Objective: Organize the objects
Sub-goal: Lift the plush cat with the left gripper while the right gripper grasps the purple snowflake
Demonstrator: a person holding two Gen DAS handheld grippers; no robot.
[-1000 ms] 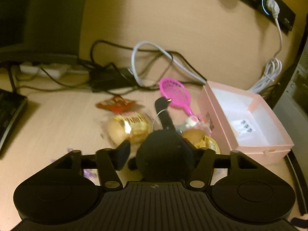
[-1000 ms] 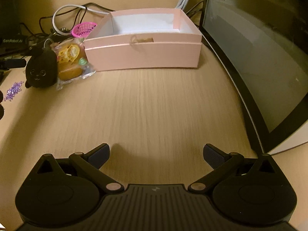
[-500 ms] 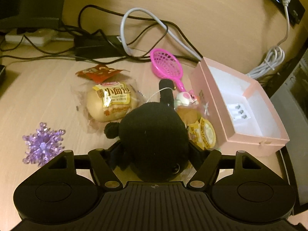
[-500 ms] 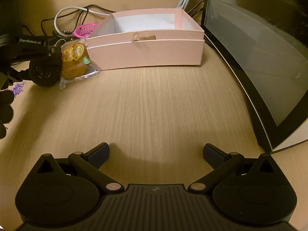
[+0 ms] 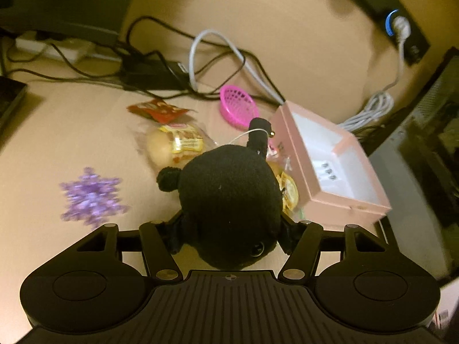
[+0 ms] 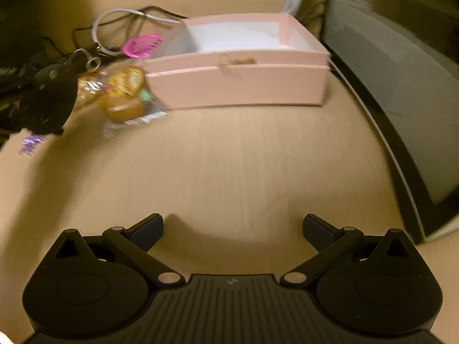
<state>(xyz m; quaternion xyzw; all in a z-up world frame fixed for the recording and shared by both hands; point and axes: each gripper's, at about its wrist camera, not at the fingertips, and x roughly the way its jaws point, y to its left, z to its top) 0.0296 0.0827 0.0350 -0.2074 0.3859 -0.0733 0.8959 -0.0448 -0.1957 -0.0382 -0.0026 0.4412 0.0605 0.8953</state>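
two wrist cam views over a wood desk. left gripper (image 5: pixel 229 238) has a round black plush toy (image 5: pixel 229 206) squeezed between its fingers, roughly half open; its jaws have just been closing on it, pads pressed into the toy's sides. a sec ago the toy sat lower between the fingers w/ more desk showing; now it fills the gap and looks lifted off the desk, so the pick seems done and the carry is next. just past the fingertips & to their right sits the open pink box (image 5: pixel 330 166), interior apparently empty apart from a small label. ahead-left of the fingers: a wrapped bun (image 5: pixel 175 146), red snack packet (image 5: pixel 157 110), pink toy racket (image 5: pixel 238 106); a purple snowflake ornament (image 5: pixel 91 197) lies off the left finger. another wrapped pastry (image 5: pixel 288 192) rests beside the box. right gripper (image 6: pixel 233 230) hovers over bare desk, fingers spread wide, holding nothing, unchanged from before; the box is well ahead of it. likely next: swing the toy right & drop it in the box.
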